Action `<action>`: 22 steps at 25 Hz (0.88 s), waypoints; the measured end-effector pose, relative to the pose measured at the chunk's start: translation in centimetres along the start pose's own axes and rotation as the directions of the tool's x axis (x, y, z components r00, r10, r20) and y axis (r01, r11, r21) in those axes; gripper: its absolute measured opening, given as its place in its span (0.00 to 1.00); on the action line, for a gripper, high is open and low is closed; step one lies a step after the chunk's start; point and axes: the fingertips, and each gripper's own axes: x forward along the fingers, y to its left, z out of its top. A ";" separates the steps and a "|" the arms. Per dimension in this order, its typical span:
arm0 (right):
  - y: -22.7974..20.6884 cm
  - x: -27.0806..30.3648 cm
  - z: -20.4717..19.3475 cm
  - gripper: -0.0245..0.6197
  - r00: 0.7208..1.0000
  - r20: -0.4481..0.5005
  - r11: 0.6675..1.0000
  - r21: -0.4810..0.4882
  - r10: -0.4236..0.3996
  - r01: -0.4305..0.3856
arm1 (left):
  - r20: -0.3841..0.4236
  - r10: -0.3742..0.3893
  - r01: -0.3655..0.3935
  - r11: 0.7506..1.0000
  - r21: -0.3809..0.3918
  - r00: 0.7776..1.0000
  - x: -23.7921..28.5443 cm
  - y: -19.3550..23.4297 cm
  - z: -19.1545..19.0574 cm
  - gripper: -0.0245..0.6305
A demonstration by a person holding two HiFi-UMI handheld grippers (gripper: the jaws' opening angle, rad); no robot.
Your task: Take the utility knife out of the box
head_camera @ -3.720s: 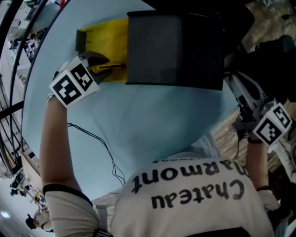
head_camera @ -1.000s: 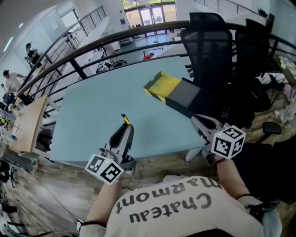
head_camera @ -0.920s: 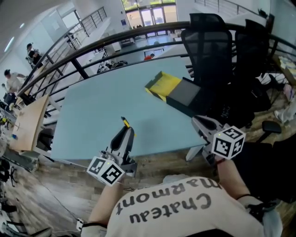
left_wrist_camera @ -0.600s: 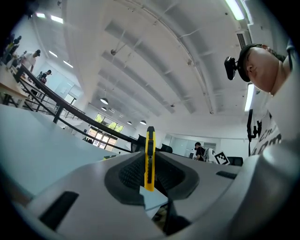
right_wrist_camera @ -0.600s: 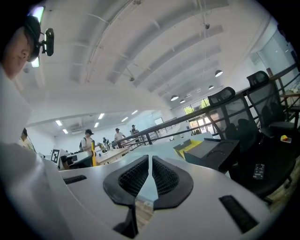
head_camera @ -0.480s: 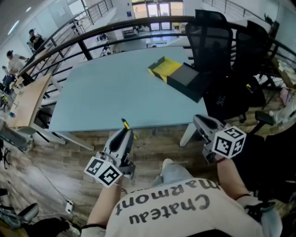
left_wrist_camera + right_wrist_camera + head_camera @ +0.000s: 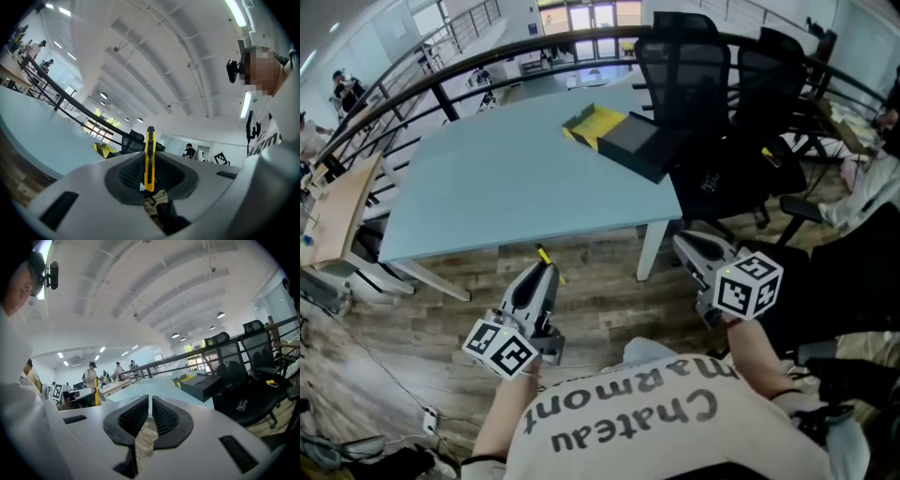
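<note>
A yellow utility knife stands upright between the pads of my left gripper, which is shut on it; its yellow body rises from the left gripper in the left gripper view. The box, a yellow tray with a dark lid beside it, lies at the far right of the pale blue table. My right gripper hangs shut and empty over the floor. In the right gripper view the right gripper shows its pads together, with the box far ahead.
Both grippers are over the wooden floor, short of the table's near edge. Black office chairs stand at the table's right side. A dark railing runs behind the table. Several people stand in the distance.
The table and box have drawn further away as the person backed off. Both grippers now hang over the wooden floor instead of the table edge. The knife stays in the left gripper.
</note>
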 end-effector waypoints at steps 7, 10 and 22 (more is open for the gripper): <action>-4.0 -4.1 2.0 0.11 1.000 0.009 1.000 -0.015 0.001 -0.001 | 0.011 0.018 -0.018 1.000 -0.024 1.000 2.9 -3.1 -1.7 0.13; -5.8 -6.5 2.5 0.11 1.000 0.014 0.998 -0.059 -0.004 0.005 | 0.021 0.017 -0.016 0.999 -0.033 1.000 4.9 -4.3 -2.9 0.13; -11.1 -11.1 0.3 0.11 1.000 -0.021 0.998 -0.068 -0.009 0.008 | -0.012 0.004 -0.004 1.000 0.001 1.000 8.9 -9.6 -7.1 0.13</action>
